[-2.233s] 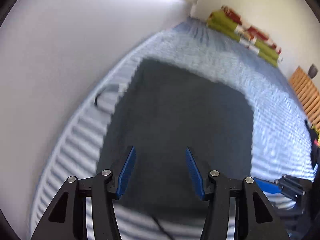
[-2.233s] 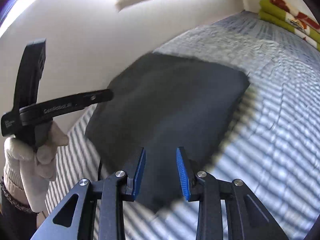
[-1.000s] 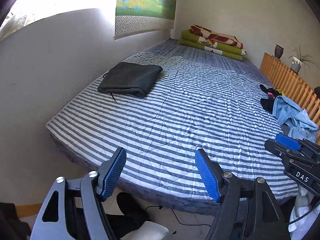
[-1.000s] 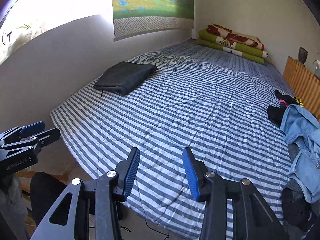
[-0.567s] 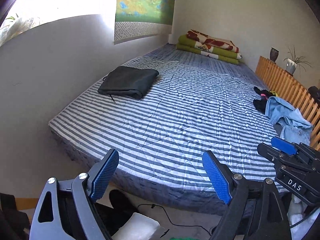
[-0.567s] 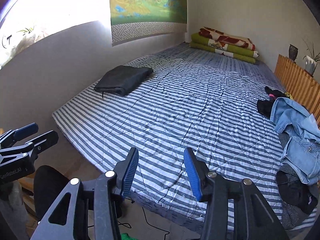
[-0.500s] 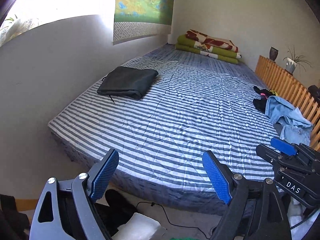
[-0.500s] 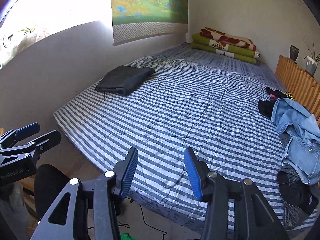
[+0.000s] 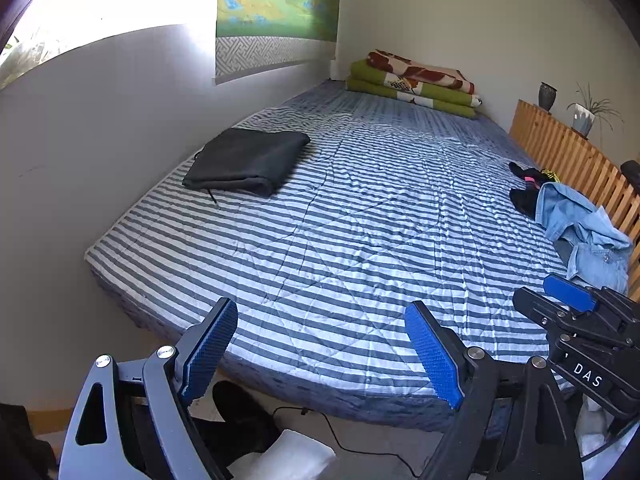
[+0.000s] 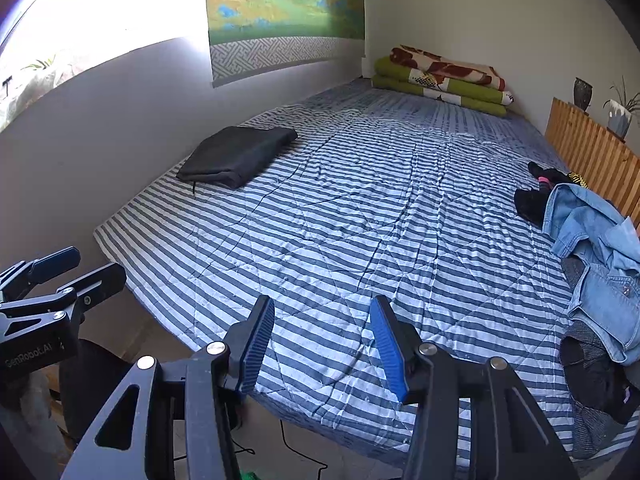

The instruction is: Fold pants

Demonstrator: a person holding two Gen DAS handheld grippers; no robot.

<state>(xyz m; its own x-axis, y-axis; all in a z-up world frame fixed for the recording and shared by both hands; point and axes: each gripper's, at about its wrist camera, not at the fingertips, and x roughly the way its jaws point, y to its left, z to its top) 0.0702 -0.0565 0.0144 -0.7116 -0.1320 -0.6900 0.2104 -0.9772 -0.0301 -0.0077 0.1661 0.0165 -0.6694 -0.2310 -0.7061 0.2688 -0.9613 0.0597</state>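
Left wrist view: left gripper (image 9: 320, 344) gapes wide, empty; right gripper (image 10: 322, 338) half-open, empty.

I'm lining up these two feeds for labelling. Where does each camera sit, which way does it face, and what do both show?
Left wrist: on the left gripper, looking down over the bed's foot; own open jaws show, right gripper at right.
Right wrist: on the right gripper, same direction; own open jaws show, left gripper at left.
Shared: bed, folded black pants near the wall, denim pile, blankets.
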